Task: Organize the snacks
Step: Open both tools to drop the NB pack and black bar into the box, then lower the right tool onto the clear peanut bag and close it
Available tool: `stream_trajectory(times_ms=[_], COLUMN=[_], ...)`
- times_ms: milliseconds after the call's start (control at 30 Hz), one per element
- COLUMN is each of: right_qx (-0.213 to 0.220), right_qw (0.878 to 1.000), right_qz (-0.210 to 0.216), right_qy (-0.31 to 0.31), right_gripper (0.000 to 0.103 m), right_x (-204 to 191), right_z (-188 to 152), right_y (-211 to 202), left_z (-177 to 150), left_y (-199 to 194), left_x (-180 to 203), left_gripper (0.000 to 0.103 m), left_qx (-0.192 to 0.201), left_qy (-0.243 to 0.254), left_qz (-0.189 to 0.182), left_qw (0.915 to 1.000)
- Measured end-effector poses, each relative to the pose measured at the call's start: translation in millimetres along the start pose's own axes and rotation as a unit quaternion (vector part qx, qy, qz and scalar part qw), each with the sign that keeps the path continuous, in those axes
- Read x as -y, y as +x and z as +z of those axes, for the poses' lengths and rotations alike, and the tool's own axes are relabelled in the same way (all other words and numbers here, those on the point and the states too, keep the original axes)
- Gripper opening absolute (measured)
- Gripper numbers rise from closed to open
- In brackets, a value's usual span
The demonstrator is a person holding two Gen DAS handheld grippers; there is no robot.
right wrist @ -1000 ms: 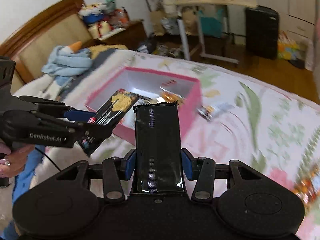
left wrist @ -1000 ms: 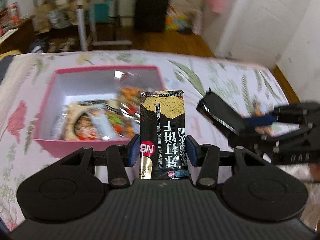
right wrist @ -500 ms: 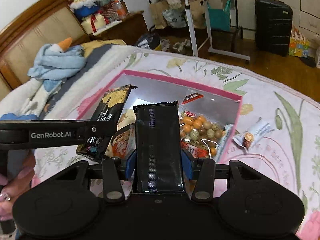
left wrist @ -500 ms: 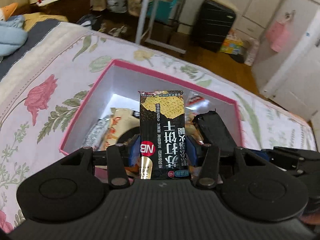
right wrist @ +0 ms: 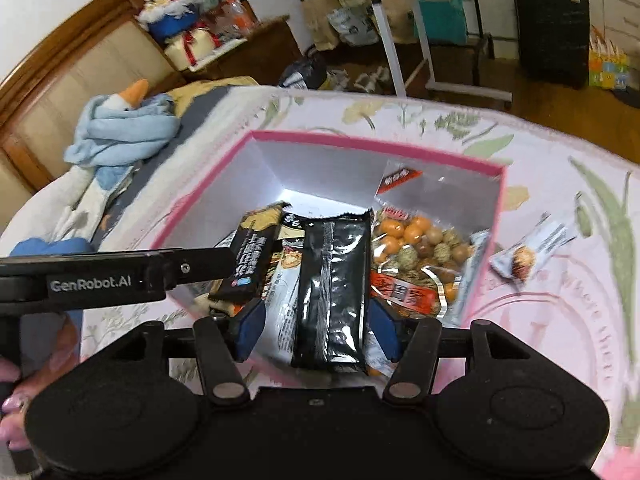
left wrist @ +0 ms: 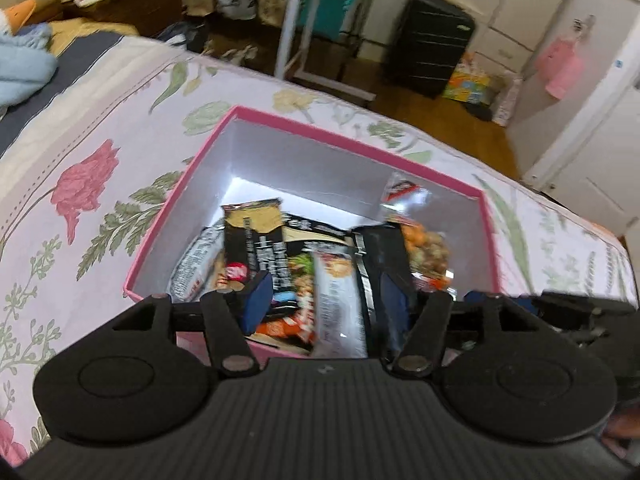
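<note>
A pink box (left wrist: 352,142) with a grey inside sits on the flowered bedspread and holds several snack packs. My left gripper (left wrist: 326,302) hangs over its near edge with its jaws opening. The black-and-gold cracker pack (left wrist: 256,240) lies loose in the box ahead of the blue pads (left wrist: 258,300). My right gripper (right wrist: 317,330) is beside it over the same box (right wrist: 360,144), jaws also opening. The plain black pack (right wrist: 332,288) lies between its pads with a gap on each side. The left gripper (right wrist: 120,276) reaches in from the left, by the cracker pack (right wrist: 252,256).
A clear bag of coated nuts (right wrist: 420,248) fills the box's right side. One small white snack pack (right wrist: 528,252) lies on the bedspread right of the box. A plush goose in blue cloth (right wrist: 120,120) lies by the headboard. A suitcase (left wrist: 432,44) stands on the floor beyond.
Both grippers came in over the pink box and sank toward it. Their jaws widened, and the cracker pack and the black pack left the pads and dropped among the snacks.
</note>
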State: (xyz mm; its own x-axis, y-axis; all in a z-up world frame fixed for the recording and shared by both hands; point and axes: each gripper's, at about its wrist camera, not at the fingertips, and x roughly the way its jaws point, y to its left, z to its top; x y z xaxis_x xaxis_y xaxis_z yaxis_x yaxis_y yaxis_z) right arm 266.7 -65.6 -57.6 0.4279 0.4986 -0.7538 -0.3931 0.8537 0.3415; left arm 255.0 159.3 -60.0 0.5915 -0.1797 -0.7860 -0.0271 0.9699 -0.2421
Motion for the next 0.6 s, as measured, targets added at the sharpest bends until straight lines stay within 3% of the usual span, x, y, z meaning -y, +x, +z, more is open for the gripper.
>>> stream_trajectory(times_ms=[267, 600], right_qx=[0.006, 0.038], right_qw=[0.999, 0.994], right_qz=[-0.045, -0.096], right_qy=[0.019, 0.044], right_gripper=[0.063, 0.066], right_x=[34.1, 81.5], right_z=[-14.9, -65.9], right_y=[-107.7, -214.3], left_z=[-10.4, -31.0], left_y=[-55.9, -94.4], left_x=[43.2, 113.8], left_gripper=[0.059, 0.059], left_qx=[0.014, 0.016], left_qy=[0.077, 0.168], left_qz=[-0.035, -0.068], left_qw=[0.9963, 0.9834])
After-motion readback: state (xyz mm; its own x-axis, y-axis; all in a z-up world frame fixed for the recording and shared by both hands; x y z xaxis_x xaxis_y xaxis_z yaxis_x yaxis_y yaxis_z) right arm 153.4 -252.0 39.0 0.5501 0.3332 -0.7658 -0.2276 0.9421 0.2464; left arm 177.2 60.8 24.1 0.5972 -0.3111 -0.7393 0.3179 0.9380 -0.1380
